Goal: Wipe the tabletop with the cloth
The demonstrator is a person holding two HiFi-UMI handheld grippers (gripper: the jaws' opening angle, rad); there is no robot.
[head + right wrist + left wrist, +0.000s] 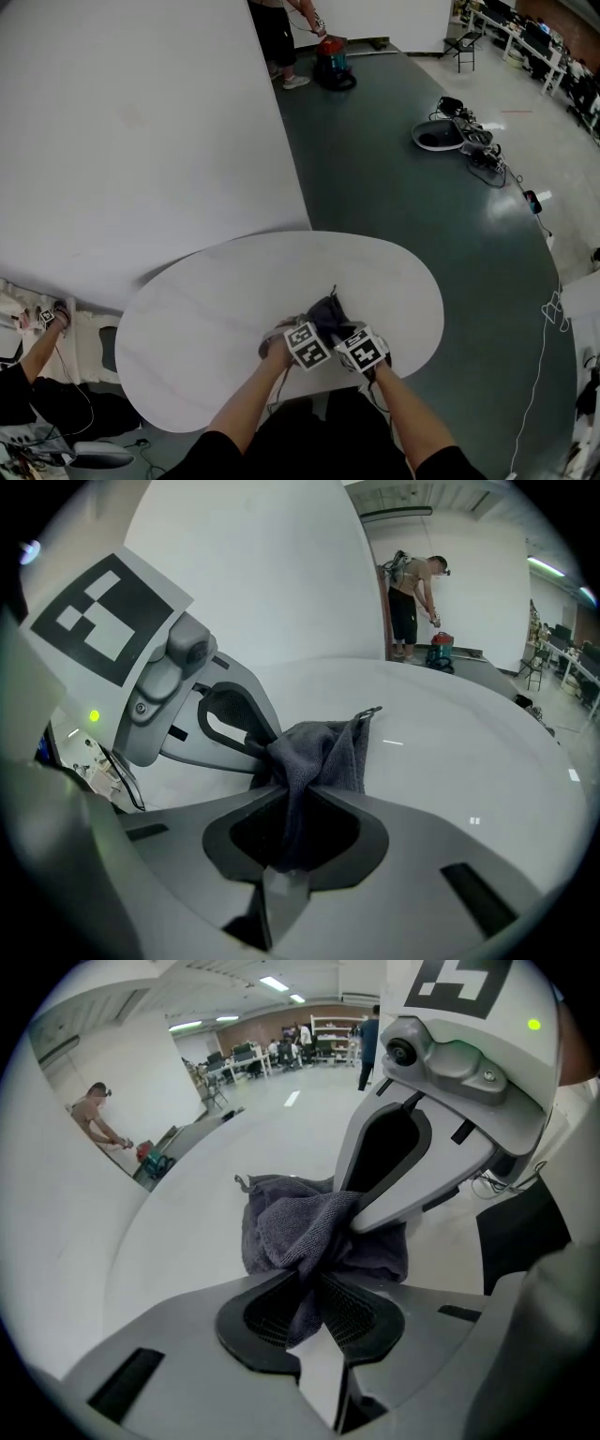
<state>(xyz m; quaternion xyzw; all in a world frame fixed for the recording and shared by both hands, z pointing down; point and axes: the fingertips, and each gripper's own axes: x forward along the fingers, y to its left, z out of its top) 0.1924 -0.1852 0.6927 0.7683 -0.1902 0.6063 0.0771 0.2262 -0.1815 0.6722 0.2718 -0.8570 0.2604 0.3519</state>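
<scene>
A dark grey cloth (326, 313) lies bunched on the white oval tabletop (206, 309), near its front edge. Both grippers hold it side by side. My left gripper (298, 339) is shut on one part of the cloth (309, 1237), whose folds are pinched between its jaws. My right gripper (354, 349) is shut on another part of the cloth (314, 757), which runs down into its jaws. In the left gripper view the right gripper (361, 1213) bites the cloth from above right. In the right gripper view the left gripper (262, 752) grips it from the left.
A white partition wall (131, 131) stands behind the table. On the dark floor lie a round grey device with cables (439, 136) at the right and a vacuum cleaner (333, 66) by a person at the back. Another person's arm (37, 342) shows at the far left.
</scene>
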